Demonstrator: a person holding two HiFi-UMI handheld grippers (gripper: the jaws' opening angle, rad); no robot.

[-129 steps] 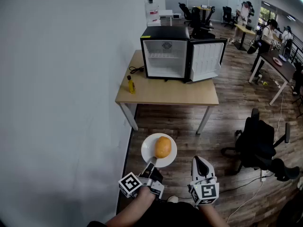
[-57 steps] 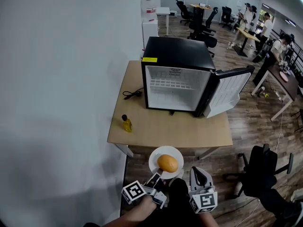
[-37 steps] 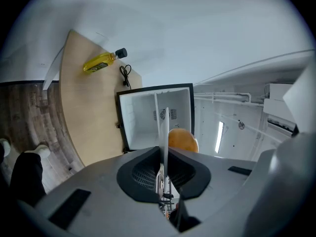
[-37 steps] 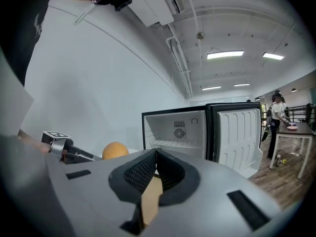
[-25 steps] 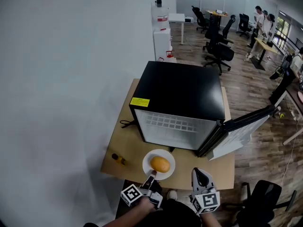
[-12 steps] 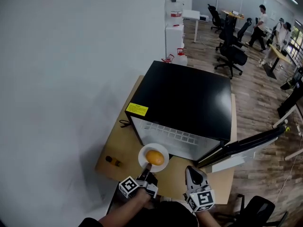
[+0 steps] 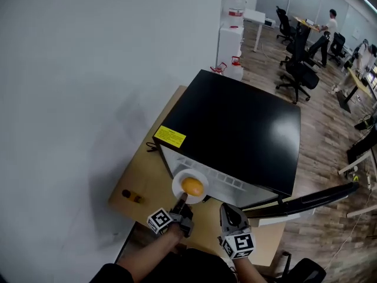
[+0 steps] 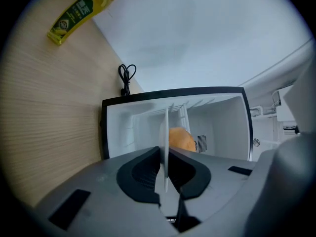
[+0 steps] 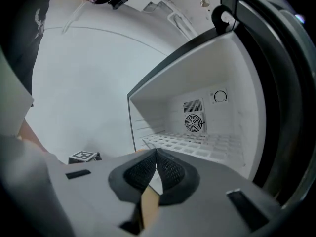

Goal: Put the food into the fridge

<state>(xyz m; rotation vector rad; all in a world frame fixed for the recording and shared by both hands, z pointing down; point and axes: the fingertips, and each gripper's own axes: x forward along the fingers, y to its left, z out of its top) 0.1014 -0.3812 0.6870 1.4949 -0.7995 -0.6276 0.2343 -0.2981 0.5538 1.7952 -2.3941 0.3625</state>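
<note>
Jaws of the left gripper (image 8: 165,174) pinch the white plate (image 7: 177,187) by its rim, its orange food (image 7: 192,186) just outside the fridge (image 7: 235,128) front. The right gripper (image 9: 156,162) is closed, empty. Keep the plate level while sliding it onto the fridge's shelf (image 9: 197,142), lest the food roll.

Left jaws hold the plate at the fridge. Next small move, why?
Probably ease the left gripper forward: its jaws are shut on the white round plate, the round orange food sits before the open black fridge, not yet inside.
</note>
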